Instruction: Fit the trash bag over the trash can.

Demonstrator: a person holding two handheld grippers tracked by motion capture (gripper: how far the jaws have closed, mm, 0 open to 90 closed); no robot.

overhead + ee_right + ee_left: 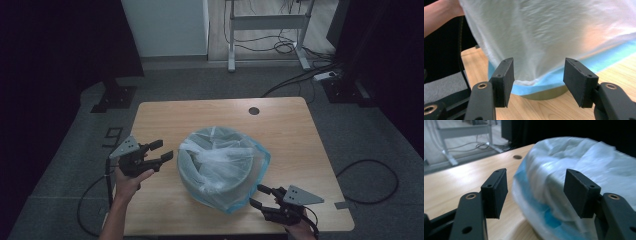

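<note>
Table (295, 125) carries a round bin (218, 186) at centre, lined with a thin bag (220, 155) (blue beneath). Left gripper (161, 151) at nine o'clock, right gripper (259, 195) at five, both spread wide, gripping nothing.

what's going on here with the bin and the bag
A person holds a hand-held gripper in each hand at a light wooden table. In the middle stands a round grey bin lined with a thin translucent blue-tinted plastic bag draped over its rim. The left hand-held gripper is open beside the bin's left side; the right hand-held gripper is open at the bin's near right edge. Neither has hold of the bag.
</note>
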